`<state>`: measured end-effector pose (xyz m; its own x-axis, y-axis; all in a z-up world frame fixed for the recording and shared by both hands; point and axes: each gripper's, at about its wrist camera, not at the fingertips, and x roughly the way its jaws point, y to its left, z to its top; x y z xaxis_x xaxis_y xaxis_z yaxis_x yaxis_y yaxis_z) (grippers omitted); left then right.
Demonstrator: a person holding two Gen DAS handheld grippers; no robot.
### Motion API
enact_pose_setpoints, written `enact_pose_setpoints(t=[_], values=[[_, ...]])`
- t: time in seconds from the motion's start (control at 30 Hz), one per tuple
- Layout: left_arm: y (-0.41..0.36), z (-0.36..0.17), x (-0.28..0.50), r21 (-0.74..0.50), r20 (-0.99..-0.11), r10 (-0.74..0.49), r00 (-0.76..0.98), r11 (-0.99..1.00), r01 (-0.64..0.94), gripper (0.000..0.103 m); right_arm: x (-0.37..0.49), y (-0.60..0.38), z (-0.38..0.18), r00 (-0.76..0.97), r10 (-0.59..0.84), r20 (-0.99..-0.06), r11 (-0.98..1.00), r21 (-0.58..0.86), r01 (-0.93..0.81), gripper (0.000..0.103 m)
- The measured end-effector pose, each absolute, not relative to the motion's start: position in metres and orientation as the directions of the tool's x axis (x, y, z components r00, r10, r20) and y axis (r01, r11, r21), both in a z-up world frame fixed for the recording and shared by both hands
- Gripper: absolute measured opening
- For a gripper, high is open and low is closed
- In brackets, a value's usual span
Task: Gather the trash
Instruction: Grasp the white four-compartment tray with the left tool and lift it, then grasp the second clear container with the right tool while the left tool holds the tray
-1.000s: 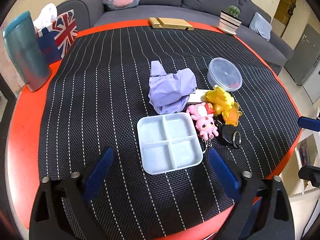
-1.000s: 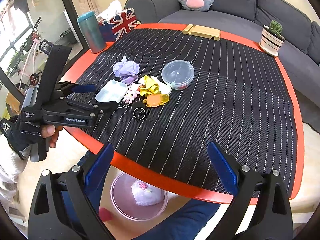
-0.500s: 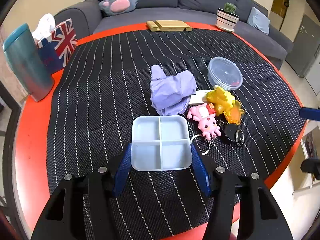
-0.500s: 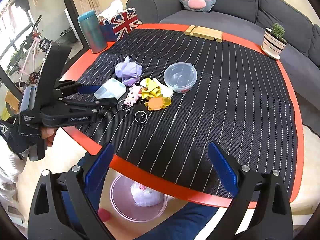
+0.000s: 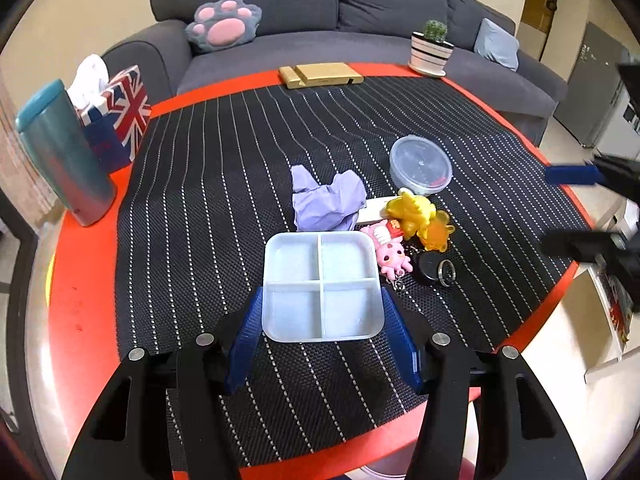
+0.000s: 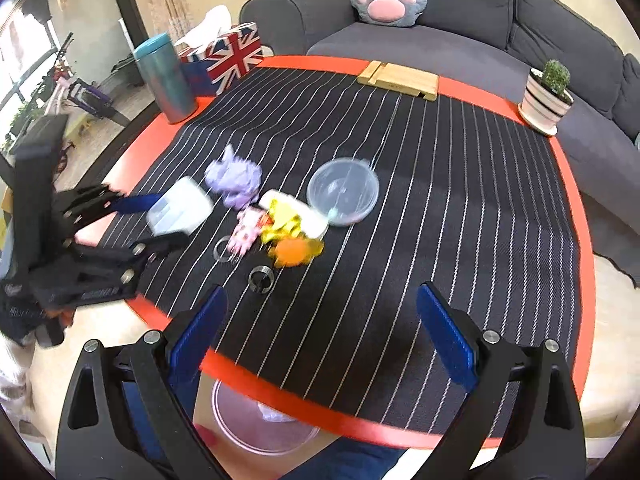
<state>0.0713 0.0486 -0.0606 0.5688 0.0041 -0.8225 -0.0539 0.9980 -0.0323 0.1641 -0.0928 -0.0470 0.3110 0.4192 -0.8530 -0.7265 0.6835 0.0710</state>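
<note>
Tray (image 5: 320,284) in left tool (image 5: 322,334) — right view blurred.

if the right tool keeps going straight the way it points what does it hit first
Probably the bare striped mat near the table's front edge: the right tool stands open and empty above it, nothing between. The black ring lies left; depth is unclear.

Home living room: grey sofa (image 5: 360,8), paw cushion (image 5: 222,24), potted cactus (image 5: 432,50).

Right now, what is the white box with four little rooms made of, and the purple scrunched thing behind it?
The four-part tray looks like smooth, cloudy-white plastic: stiff thin walls, rounded corners, a faint sheen. The purple wad is probably tissue or thin paper, matte with sharp crumples, though soft cloth can't be ruled out.
</note>
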Motion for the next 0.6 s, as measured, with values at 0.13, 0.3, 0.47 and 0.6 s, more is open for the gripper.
enact_pose_setpoints(t=[0.13, 0.3, 0.47, 0.6], values=[[0.047, -0.056, 0.068, -0.036, -0.819, -0.007, 0.573, 0.999, -0.039, 0.057, 0.181, -0.080, -0.041, 0.308, 0.403, -0.862, 0.694, 0.069, -0.717, 0.094], [0.047, -0.054, 0.066, -0.043, -0.817, -0.018, 0.576, 0.999, -0.029, 0.057, 0.204, -0.061, -0.037, 0.294, 0.383, -0.875, 0.715, 0.080, -0.694, 0.094], [0.048, -0.049, 0.062, -0.045, -0.813, -0.022, 0.582, 0.999, -0.025, 0.057, 0.226, -0.043, -0.047, 0.269, 0.334, -0.903, 0.747, 0.080, -0.660, 0.094], [0.049, -0.049, 0.059, -0.046, -0.813, -0.025, 0.582, 0.999, -0.021, 0.057, 0.239, -0.031, -0.058, 0.247, 0.290, -0.925, 0.766, 0.069, -0.640, 0.094]])
